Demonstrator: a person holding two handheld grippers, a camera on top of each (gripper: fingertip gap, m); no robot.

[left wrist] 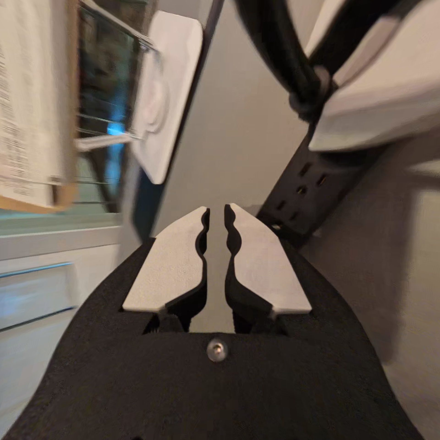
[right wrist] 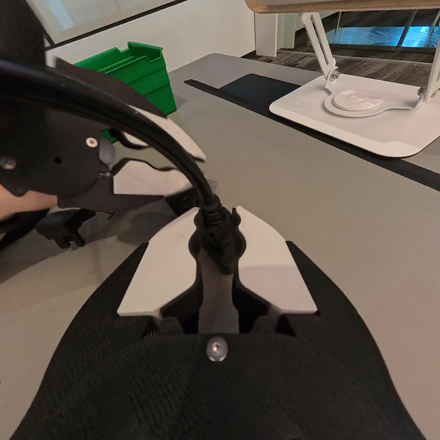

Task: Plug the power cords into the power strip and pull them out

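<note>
My right gripper (right wrist: 217, 210) is shut on a black power plug (right wrist: 220, 240), whose prongs are hidden. Its thick black cord (right wrist: 133, 114) arcs up and to the left. The black power strip (left wrist: 301, 190) lies on the grey table, with empty sockets facing up, just right of my left gripper (left wrist: 217, 209). The left gripper is empty, with a narrow gap between its fingers. In the right wrist view it (right wrist: 200, 172) hovers over the strip (right wrist: 183, 200). In the blurred left wrist view the held plug (left wrist: 307, 97) sits between the right gripper's white fingers (left wrist: 392, 107), above the strip's far end.
A second black plug (right wrist: 64, 234) lies on the table at the left, near a person's hand (right wrist: 19, 202). A green bin (right wrist: 142, 71) stands at the back left. A white laptop stand (right wrist: 357, 128) sits at the back right behind a black strip (right wrist: 262, 104). A cardboard box (left wrist: 28, 107) shows at the left. Left tips to right tips: about 8 cm.
</note>
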